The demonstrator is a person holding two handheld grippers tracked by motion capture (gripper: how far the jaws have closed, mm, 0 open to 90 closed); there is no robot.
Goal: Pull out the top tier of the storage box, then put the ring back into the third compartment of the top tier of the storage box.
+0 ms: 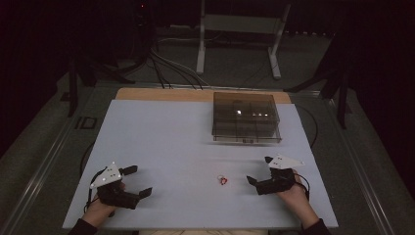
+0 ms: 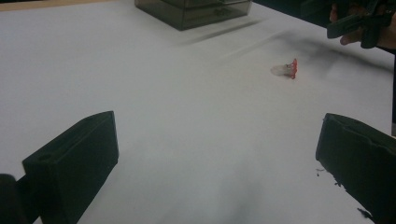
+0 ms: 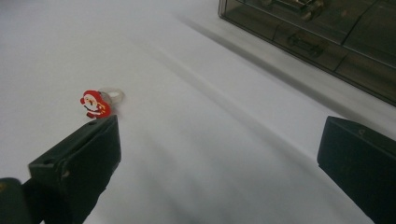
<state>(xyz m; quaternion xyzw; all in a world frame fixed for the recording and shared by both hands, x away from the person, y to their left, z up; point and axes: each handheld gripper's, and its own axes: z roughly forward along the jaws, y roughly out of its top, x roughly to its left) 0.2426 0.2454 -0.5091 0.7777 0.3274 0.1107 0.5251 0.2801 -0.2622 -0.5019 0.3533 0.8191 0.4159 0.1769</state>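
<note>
A small ring with a red Santa figure (image 1: 223, 180) lies on the white table (image 1: 166, 142), between the two grippers and nearer the right one. In the right gripper view the Santa ring (image 3: 96, 102) sits just beyond the left jaw. In the left gripper view the ring (image 2: 286, 69) lies far ahead to the right. My left gripper (image 1: 137, 181) rests open near the front left edge. My right gripper (image 1: 260, 170) is open, a short way right of the ring. Neither holds anything.
A dark translucent box with small drawers (image 1: 246, 117) stands at the back right of the table; its drawers (image 3: 322, 32) face the right gripper. A wooden strip (image 1: 161, 94) runs along the far edge. Table legs and cables lie beyond.
</note>
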